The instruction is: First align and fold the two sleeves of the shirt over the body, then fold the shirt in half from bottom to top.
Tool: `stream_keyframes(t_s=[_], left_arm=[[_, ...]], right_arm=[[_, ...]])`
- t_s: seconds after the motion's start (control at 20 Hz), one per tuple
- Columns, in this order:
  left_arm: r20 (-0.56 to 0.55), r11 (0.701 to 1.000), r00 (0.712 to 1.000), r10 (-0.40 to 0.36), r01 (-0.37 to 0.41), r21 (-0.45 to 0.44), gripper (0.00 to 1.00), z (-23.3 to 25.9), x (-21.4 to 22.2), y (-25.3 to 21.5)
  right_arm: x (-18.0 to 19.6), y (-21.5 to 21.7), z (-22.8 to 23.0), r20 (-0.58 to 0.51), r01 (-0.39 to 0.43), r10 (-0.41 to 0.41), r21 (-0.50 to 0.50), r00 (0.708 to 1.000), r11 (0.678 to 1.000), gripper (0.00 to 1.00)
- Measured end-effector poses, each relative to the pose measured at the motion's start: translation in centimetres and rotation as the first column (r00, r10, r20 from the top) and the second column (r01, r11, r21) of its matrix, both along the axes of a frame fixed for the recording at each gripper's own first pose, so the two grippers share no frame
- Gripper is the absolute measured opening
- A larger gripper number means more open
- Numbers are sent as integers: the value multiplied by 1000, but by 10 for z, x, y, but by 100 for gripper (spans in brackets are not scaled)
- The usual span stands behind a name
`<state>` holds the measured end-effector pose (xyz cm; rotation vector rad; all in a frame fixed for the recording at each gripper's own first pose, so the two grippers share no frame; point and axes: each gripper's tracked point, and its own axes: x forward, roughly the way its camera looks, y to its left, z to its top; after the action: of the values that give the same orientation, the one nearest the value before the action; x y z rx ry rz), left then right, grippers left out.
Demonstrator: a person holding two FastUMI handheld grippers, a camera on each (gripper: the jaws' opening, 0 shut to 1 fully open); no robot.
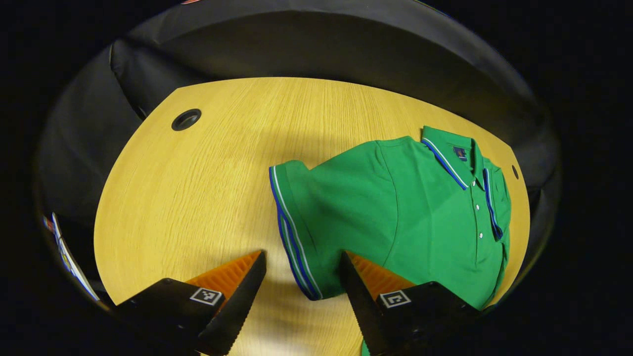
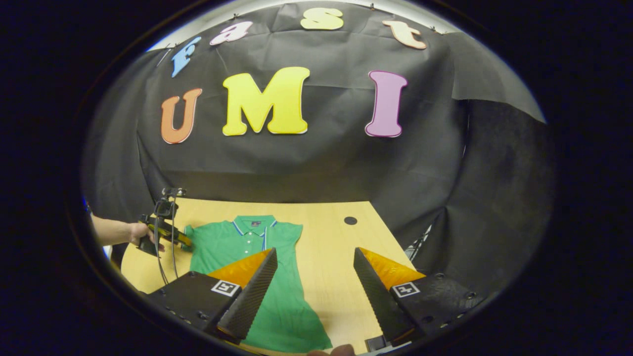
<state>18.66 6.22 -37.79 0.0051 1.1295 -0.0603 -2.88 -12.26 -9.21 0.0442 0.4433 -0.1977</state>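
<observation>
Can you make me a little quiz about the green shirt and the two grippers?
1. True or false: the green polo shirt with blue-and-white trim lies on the light wooden table.
2. Which gripper hovers at the shirt's outspread sleeve: A left, B right?
3. Fill in: the right gripper's jaws are ____.

Key: 1 true. 2 A. 3 open.
</observation>
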Motion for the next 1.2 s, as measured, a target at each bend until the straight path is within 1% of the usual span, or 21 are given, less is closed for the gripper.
stream_keyframes(t_s=[0.05, 0.15, 0.2, 0.25, 0.3, 0.35, 0.4, 0.45, 0.5, 0.6, 0.75, 1.0, 1.1, 1.2], left_arm=[[-3, 1000, 1000, 1, -1, -4, 100, 0, -1, -4], [1, 1000, 1000, 19, -19, -11, 83, 0, 0, -9], [5, 1000, 1000, 22, -22, -14, 79, 0, 0, -10], [4, 1000, 1000, 26, -26, -17, 60, 1, 0, -12], [1, 1000, 1000, 19, -19, -20, 45, 0, 0, -13], [-5, 1000, 1000, 2, -2, -24, 41, 0, 0, -13], [-8, 999, 1000, -9, 8, -32, 35, 0, 1, -17], [-8, 999, 1000, -15, 14, -36, 25, -1, 2, -18], [-7, 999, 1000, -23, 22, -49, 18, 0, 2, -20], [8, 997, 1000, -24, 25, -72, 13, 9, 3, -23], [84, 996, 996, -41, 48, -81, 11, 44, 11, -28], [158, 995, 984, -83, 91, -45, 11, 93, 11, -57], [152, 996, 984, -88, 90, -6, 11, 101, 10, -71], [145, 995, 985, -99, 99, 7, 11, 104, 11, -95]], right_arm=[[0, 0, 0, 0, 4, -4, 3, 1000, 1000, 95], [-1, 0, -4, -11, 10, -10, 21, 1000, 1000, 95], [-1, 1, -5, -15, 11, -11, 32, 1000, 999, 95], [-1, 1, -4, -17, 14, -13, 38, 1000, 999, 95], [-1, -1, -3, -14, 15, -15, 38, 1000, 999, 95], [-1, -2, -2, -10, 18, -17, 36, 1000, 999, 95], [-1, -3, -1, -6, 19, -19, 35, 1000, 999, 97], [-1, -5, -1, -6, 21, -20, 37, 1000, 999, 97], [-2, -6, -2, -8, 21, -20, 40, 1000, 999, 95], [-3, -10, -2, -11, 24, -24, 40, 1000, 999, 95], [-3, -11, -6, -10, 22, -21, 54, 1000, 998, 95], [0, -9, -5, -3, -1, 1, 77, 1000, 997, 95], [-1, -12, -4, 5, -7, 7, 76, 1000, 997, 95], [-5, -19, -3, 11, -1, 0, 71, 1000, 997, 95]])
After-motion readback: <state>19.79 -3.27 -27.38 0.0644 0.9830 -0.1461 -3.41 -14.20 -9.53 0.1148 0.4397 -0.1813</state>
